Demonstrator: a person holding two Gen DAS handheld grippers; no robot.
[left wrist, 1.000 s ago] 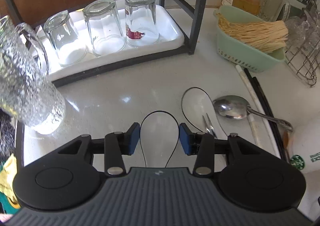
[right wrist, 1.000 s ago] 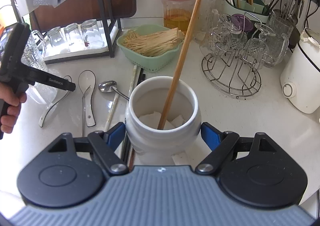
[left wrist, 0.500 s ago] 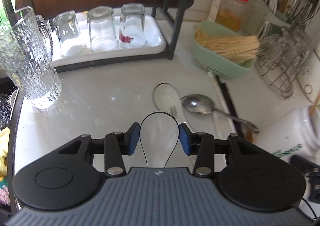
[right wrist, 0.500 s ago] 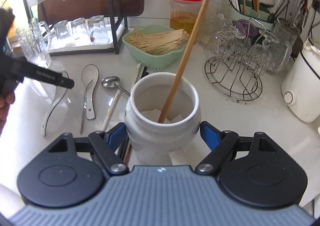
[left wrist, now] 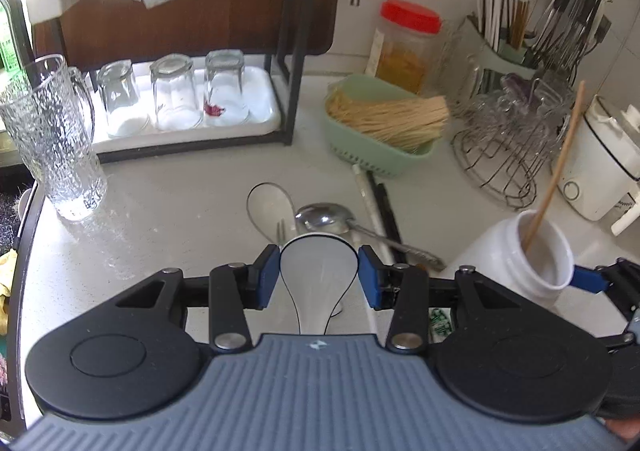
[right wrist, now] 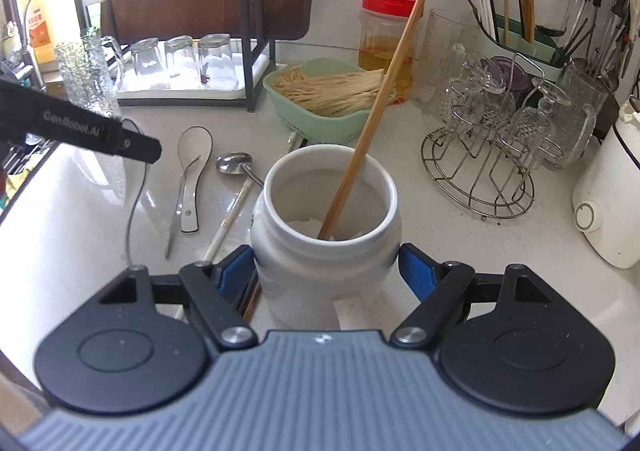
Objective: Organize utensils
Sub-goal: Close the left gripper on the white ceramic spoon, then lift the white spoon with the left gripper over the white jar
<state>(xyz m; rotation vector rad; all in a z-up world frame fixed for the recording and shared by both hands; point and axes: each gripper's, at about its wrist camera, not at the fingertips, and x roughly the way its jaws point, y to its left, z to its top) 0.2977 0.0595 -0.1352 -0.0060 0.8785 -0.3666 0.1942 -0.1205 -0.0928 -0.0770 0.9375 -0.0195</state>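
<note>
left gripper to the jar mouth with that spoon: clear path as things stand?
Probably yes. The left gripper holds the white spoon above the counter, and the white jar sits open to its right, held by the right gripper. Only the wooden chopstick leaning inside takes up part of the mouth.

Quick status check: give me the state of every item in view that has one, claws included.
Left claw: shut on a white ceramic spoon, lifted off the counter.
Right claw: jaws just closing, pressed on the white jar.
White jar: upright, open.
Wooden chopstick: leaning inside the jar.
Metal spoon: lying on the counter.
Three glasses: upside down on the tray.
</note>
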